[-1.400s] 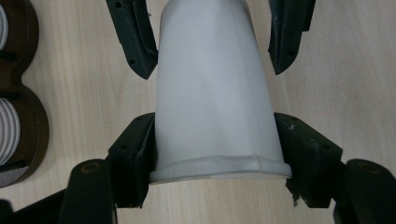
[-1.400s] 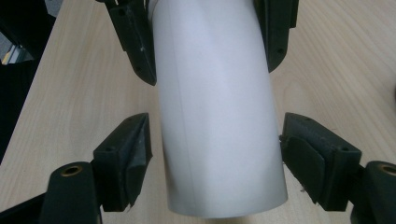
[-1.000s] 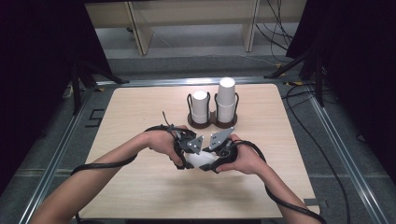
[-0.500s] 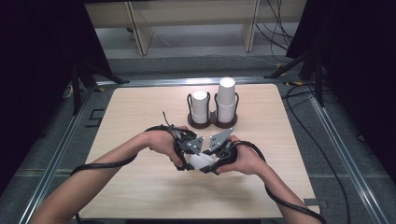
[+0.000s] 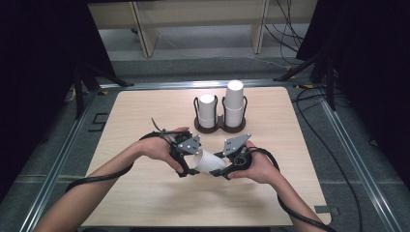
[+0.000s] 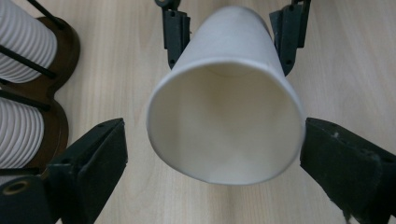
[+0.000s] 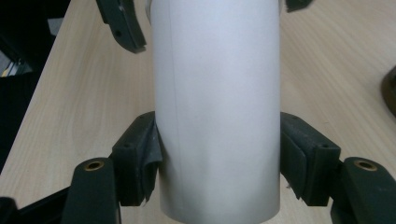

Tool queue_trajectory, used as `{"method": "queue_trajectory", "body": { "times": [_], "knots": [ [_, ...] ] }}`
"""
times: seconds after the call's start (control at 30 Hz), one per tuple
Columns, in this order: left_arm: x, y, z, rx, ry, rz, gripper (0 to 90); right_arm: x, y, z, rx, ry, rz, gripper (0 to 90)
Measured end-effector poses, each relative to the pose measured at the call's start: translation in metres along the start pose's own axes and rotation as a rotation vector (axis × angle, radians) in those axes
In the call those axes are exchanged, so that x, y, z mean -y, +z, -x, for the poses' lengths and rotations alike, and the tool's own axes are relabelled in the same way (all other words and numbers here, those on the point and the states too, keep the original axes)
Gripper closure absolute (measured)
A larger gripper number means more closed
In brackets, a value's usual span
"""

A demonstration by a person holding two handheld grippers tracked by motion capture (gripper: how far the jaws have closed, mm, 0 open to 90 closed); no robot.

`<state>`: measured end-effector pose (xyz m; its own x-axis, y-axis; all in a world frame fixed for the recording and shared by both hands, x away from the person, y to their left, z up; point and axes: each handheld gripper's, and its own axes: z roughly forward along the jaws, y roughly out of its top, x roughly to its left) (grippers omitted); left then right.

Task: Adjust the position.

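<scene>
Hand-over step, judged: right tool [image 5: 223, 163] clamps the cup [image 5: 209, 161] base near the counter's [image 5: 145, 203] centre; left tool [image 5: 189, 164], spread around its rim, must close next.

Light wood table [image 5: 145, 193] carried a dark two-ring cup holder [image 5: 220, 126] with white cup stacks [image 5: 234, 100], standing well beyond both sets of jaws, toward the far edge; in the left gripper view it sat left of the jaws.
</scene>
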<state>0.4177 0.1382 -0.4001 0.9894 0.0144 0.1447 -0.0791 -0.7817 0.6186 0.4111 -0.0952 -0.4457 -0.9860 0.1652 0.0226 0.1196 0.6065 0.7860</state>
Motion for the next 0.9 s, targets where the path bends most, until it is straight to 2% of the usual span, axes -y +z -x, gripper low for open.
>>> {"method": "queue_trajectory", "body": {
  "times": [0.03, 0.07, 0.1, 0.2, 0.3, 0.33, 0.4, 0.57, 0.67, 0.73, 0.77, 0.83, 0.87, 0.9],
  "knots": [
    [0.003, -0.002, -0.001, 0.006, -0.017, 0.023, 7.5, 0.002, -0.002, 0.000, 0.005, 0.020, 0.011, 35.0],
    [0.007, -0.003, 0.000, -0.011, -0.038, 0.070, 7.5, 0.004, -0.003, 0.000, 0.016, 0.018, 0.028, 35.0],
    [0.010, -0.004, -0.001, -0.017, -0.055, 0.094, 7.3, 0.005, -0.005, 0.001, 0.026, 0.021, 0.046, 35.0],
    [0.022, -0.008, 0.000, -0.048, -0.141, 0.199, 7.2, 0.009, -0.011, 0.002, 0.061, 0.037, 0.090, 35.0],
    [0.033, -0.010, 0.001, -0.072, -0.218, 0.268, 6.7, 0.012, -0.015, 0.002, 0.110, 0.047, 0.152, 34.8],
    [0.037, -0.009, 0.001, -0.084, -0.245, 0.306, 6.5, 0.013, -0.017, 0.002, 0.127, 0.056, 0.163, 34.8],
    [0.041, -0.008, 0.002, -0.108, -0.284, 0.340, 6.4, 0.015, -0.018, 0.002, 0.149, 0.077, 0.191, 34.7],
    [0.051, 0.001, 0.003, -0.152, -0.419, 0.472, 6.3, 0.019, -0.016, 0.003, 0.223, 0.099, 0.262, 34.5],
    [0.053, 0.005, 0.004, -0.169, -0.461, 0.492, 6.2, 0.021, -0.014, 0.004, 0.239, 0.117, 0.298, 34.3],
    [0.053, 0.007, 0.004, -0.157, -0.492, 0.514, 6.2, 0.022, -0.013, 0.003, 0.288, 0.114, 0.307, 34.3],
    [0.053, 0.007, 0.005, -0.166, -0.502, 0.514, 6.2, 0.022, -0.012, 0.003, 0.298, 0.108, 0.318, 34.2],
    [0.051, 0.008, 0.005, -0.157, -0.528, 0.548, 6.2, 0.022, -0.010, 0.002, 0.303, 0.128, 0.336, 34.3],
    [0.051, 0.009, 0.004, -0.166, -0.539, 0.559, 6.2, 0.022, -0.010, 0.002, 0.313, 0.133, 0.341, 34.2],
    [0.050, 0.010, 0.004, -0.164, -0.547, 0.568, 6.3, 0.022, -0.009, 0.002, 0.319, 0.124, 0.340, 34.2]
  ]
}}
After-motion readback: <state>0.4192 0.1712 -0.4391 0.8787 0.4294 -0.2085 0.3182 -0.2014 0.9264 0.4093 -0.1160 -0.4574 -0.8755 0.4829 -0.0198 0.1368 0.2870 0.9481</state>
